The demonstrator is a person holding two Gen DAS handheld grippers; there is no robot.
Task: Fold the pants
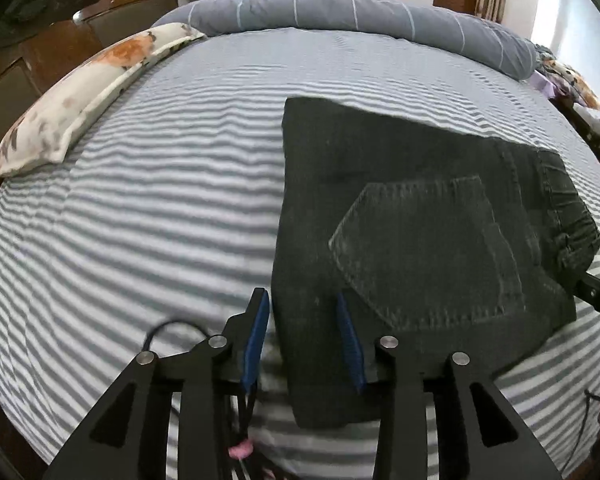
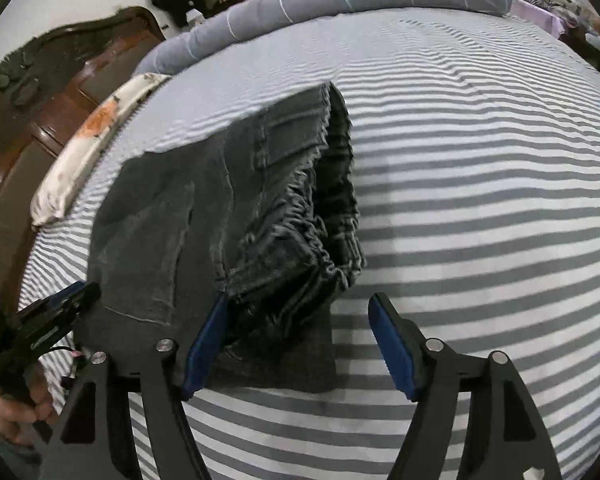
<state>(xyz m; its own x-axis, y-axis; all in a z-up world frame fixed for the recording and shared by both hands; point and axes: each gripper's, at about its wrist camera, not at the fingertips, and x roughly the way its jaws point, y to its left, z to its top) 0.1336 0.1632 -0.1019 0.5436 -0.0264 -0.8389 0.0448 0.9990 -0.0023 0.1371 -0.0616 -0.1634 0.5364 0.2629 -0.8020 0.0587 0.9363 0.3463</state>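
Note:
Dark grey jeans (image 1: 420,220) lie folded into a compact rectangle on the striped bed sheet (image 1: 140,220), back pocket up. My left gripper (image 1: 300,296) is open and straddles the near left edge of the jeans, with its blue pads clear of the cloth. In the right wrist view the same jeans (image 2: 204,220) show their gathered waistband at the right. My right gripper (image 2: 300,300) is wide open over the near waistband corner, its left pad close beside the denim. The left gripper (image 2: 60,304) appears at the left edge, held in a hand (image 2: 16,412).
A floral pillow (image 1: 80,100) lies along the left side of the bed. A rolled grey duvet (image 1: 360,16) runs across the far end. A dark wooden headboard (image 2: 60,80) stands beyond the pillow. More striped sheet (image 2: 480,200) stretches to the right of the jeans.

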